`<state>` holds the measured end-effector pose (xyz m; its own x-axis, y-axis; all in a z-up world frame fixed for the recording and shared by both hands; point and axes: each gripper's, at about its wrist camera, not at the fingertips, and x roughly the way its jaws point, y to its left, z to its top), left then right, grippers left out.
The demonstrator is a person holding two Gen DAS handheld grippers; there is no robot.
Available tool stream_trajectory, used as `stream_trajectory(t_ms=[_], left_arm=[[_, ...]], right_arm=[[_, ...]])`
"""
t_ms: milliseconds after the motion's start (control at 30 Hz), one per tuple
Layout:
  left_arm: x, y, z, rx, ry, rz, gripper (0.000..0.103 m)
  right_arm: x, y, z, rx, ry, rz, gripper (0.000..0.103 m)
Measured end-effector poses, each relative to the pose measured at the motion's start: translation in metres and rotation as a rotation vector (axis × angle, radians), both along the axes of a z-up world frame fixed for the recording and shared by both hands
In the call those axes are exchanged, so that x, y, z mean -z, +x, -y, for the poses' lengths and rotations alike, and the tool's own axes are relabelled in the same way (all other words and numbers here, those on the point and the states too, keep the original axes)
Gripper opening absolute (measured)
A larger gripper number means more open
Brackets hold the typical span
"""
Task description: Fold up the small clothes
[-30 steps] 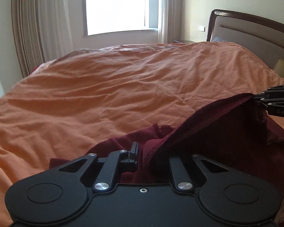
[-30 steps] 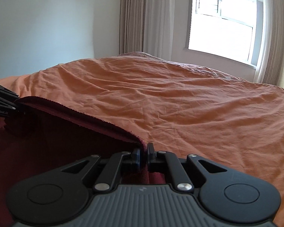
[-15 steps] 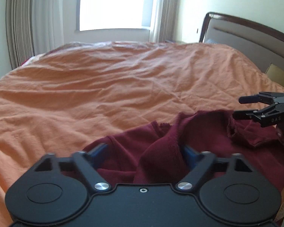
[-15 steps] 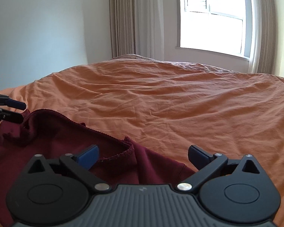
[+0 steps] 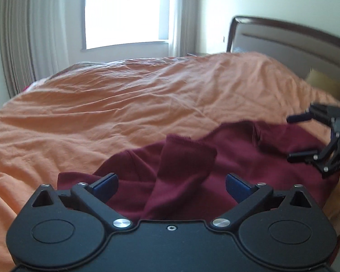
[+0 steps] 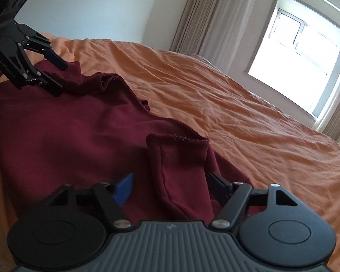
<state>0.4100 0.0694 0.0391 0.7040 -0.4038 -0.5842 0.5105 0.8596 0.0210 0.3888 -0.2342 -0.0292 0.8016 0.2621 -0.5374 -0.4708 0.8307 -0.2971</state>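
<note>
lettering on left gripper (image 6: 56, 74) too blurred to read; it gapes empty above maroon garment (image 6: 68, 140); right gripper (image 6: 170, 188) closing, not yet gripping sleeve fold.

Only one faint print reads: "GenRobot.AI" (small, partly blurred) on the left gripper's (image 6: 56, 76) black body, beside the maroon garment (image 6: 68, 136).

Daylight floods in from a far window (image 5: 124, 11), blown out to near white in both views, and lights the orange bedspread (image 5: 124, 104) evenly with soft shadows in its creases. Both fisheye pictures bend strongly toward dark rounded corners. The left wrist view is smeared by motion blur, worst at its right edge.
</note>
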Motion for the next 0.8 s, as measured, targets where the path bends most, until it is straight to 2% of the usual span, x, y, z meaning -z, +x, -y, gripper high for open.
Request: stream_trajectory(t_ms=[33,100,167,200,233,267,333,433,533,600,667,767,800], left_arm=[[0.005,-0.003,0.005,-0.002,0.046,0.013,0.091],[0.013,-0.004,0.014,-0.008,0.126,0.018,0.077],[0.016,-0.001,0.017,-0.008,0.123,-0.010,0.039],[0.015,0.002,0.014,-0.015,0.087,-0.026,0.036],[0.014,0.004,0.012,-0.030,0.063,-0.031,0.031],[0.012,0.005,0.010,-0.049,0.051,-0.026,0.022],[0.008,0.007,0.005,-0.089,0.026,-0.003,0.013],[0.002,0.009,-0.008,-0.198,-0.027,0.018,0.009],[0.001,0.016,-0.026,-0.338,-0.092,0.005,0.009],[0.007,0.023,-0.037,-0.419,-0.107,-0.025,0.002],[0.014,0.030,-0.047,-0.485,-0.114,-0.062,0.000],[0.027,0.038,-0.065,-0.532,-0.190,-0.142,0.000],[0.029,0.037,-0.070,-0.541,-0.214,-0.150,0.000]], right_arm=[[0.001,0.003,0.002,0.014,0.024,-0.016,0.052],[0.000,0.010,0.008,0.059,0.071,-0.038,0.032],[-0.005,0.014,0.015,0.107,0.099,-0.025,0.018],[-0.008,0.015,0.021,0.125,0.110,-0.009,0.011],[-0.013,0.015,0.025,0.142,0.123,0.008,0.010],[-0.017,0.016,0.030,0.161,0.139,0.023,0.010],[-0.026,0.018,0.043,0.215,0.177,0.041,0.008],[-0.031,0.026,0.059,0.299,0.199,0.052,0.007],[-0.025,0.038,0.073,0.368,0.208,0.028,0.007],[-0.016,0.044,0.082,0.400,0.206,0.002,0.007],[-0.005,0.047,0.089,0.419,0.219,-0.040,0.007],[0.009,0.048,0.097,0.450,0.230,-0.069,0.008],[0.011,0.048,0.099,0.453,0.238,-0.079,0.012]])
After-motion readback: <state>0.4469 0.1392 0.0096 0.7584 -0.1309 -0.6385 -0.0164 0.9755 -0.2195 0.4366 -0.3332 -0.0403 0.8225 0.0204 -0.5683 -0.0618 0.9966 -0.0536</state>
